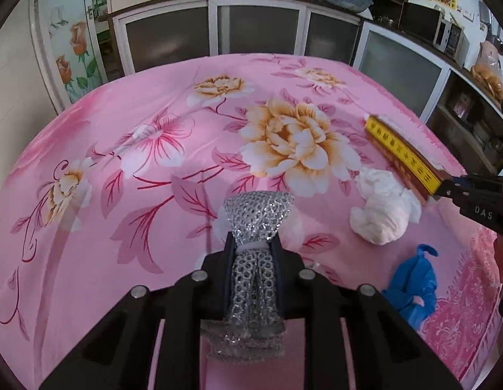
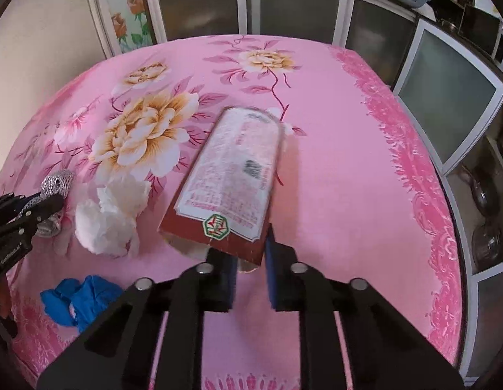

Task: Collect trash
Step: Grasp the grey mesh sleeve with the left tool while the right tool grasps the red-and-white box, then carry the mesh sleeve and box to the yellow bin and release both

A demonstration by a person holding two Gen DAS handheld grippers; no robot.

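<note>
Silver mesh (image 1: 256, 247) (soft, light) sits pinched in the left gripper (image 1: 254, 250); the right gripper (image 2: 250, 253) clamps the stiff box (image 2: 230, 175) edge.

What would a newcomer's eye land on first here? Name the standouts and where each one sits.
First the pink floral tablecloth filling both views. Then the two grips: the left gripper shut on a silver mesh piece near the table's front, and the right gripper pinching the near end of a red-brown box. Between them lie a crumpled white tissue and, nearer the table's front edge, a blue glove.
</note>
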